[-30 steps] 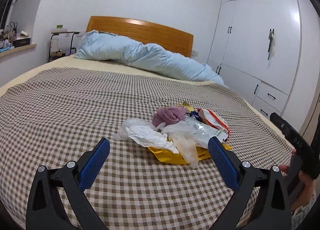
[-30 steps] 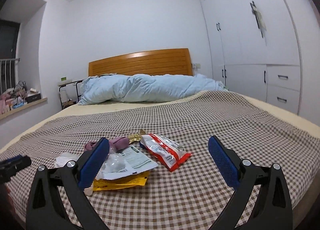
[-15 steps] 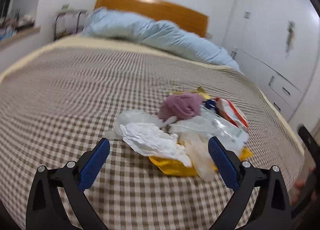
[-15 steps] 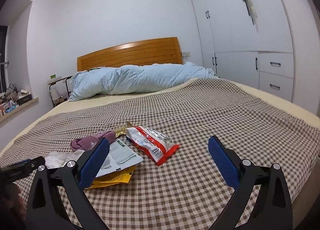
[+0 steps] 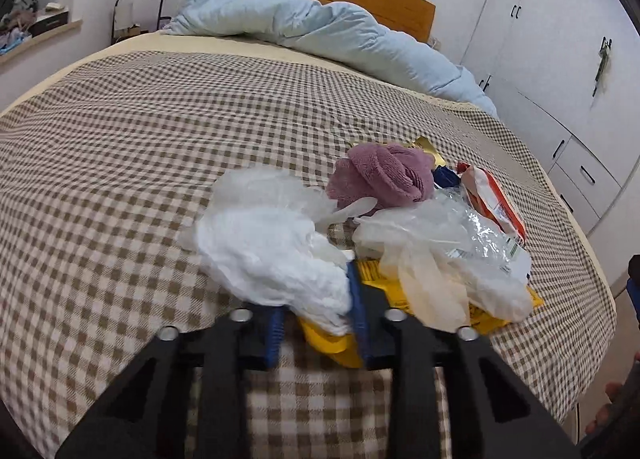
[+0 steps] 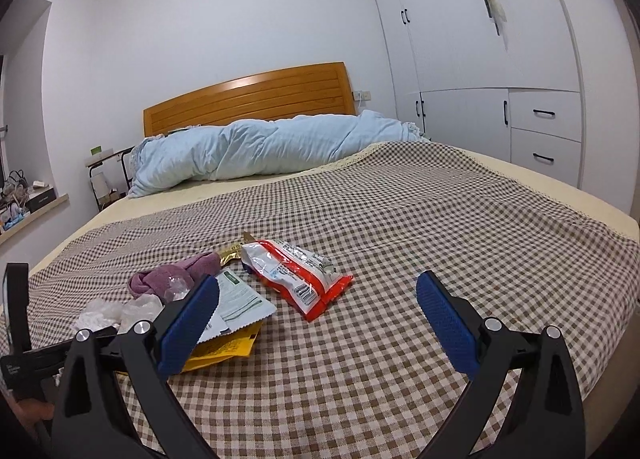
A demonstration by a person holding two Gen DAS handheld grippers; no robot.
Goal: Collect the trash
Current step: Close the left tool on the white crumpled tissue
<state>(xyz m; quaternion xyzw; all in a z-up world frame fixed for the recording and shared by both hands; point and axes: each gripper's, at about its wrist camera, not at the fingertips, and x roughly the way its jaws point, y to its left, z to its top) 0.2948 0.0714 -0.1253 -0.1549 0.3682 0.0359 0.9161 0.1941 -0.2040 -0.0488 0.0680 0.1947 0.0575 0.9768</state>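
A pile of trash lies on the checked bedspread (image 5: 120, 179). In it are a white crumpled wad (image 5: 272, 247), a purple cloth (image 5: 384, 175), clear plastic with a pale glove (image 5: 440, 251), a yellow packet (image 5: 328, 339) and a red-and-white snack bag (image 5: 492, 203). My left gripper (image 5: 316, 291) is closing on the near edge of the white wad; the wad sits between the blue pads and hides the left tip. My right gripper (image 6: 318, 283) stands open above the bedspread, right of the snack bag (image 6: 296, 275), with nothing between its fingers.
A rolled light-blue duvet (image 6: 260, 151) lies along the wooden headboard (image 6: 248, 95). White wardrobes with drawers (image 6: 520, 79) line the right wall. A small shelf stand (image 5: 136, 15) and a cluttered sill (image 5: 36, 27) are at the far left. The bed's edge runs close on the right.
My left gripper moved forward and down onto the pile, and its wide-open jaws closed around the white wad. The right gripper hardly moved.
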